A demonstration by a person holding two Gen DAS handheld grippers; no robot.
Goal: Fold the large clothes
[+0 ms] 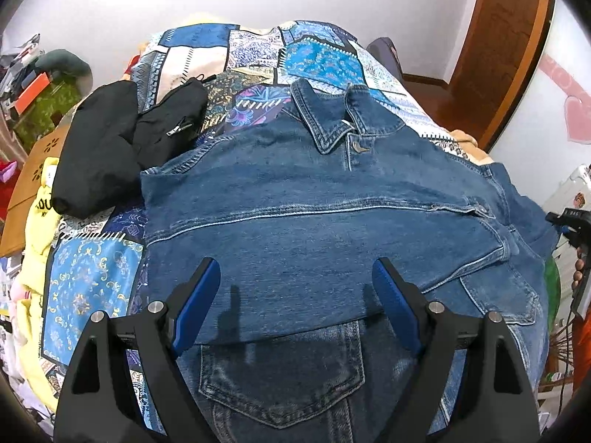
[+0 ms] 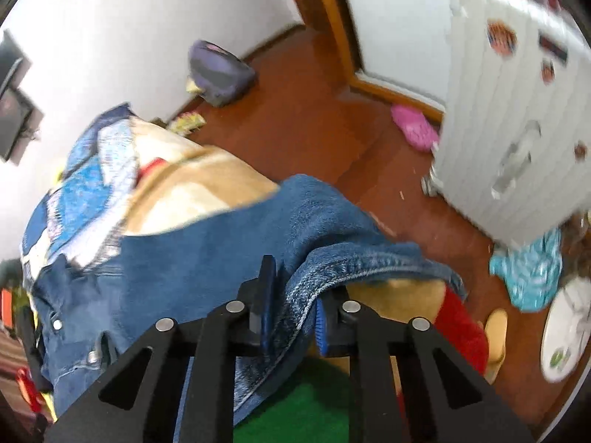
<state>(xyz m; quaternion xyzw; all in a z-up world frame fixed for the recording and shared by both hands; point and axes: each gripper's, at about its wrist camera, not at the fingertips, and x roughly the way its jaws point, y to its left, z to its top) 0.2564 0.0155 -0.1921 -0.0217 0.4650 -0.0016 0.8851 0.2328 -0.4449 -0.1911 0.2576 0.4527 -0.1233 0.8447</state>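
- Left wrist view alone shows the denim jacket (image 1: pixel 314 199) whole: spread collar-up on the patchwork quilt (image 1: pixel 92 277), 1 sleeve folded across it, a black jacket (image 1: pixel 122 140) just beside it
- The left gripper (image 1: pixel 295 295) hovers over the denim, its 2 blue pads wide apart, grasping nothing
- Right wrist view alone shows the right gripper (image 2: pixel 291 317) clenched on a denim edge off the bed's side, above wooden floor (image 2: pixel 295 110), near a white cabinet (image 2: pixel 517 129)
- Yellow garment's lettering unreadable

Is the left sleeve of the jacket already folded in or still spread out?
Folded in: the sleeve lies across the jacket body, its cuff near the right side.
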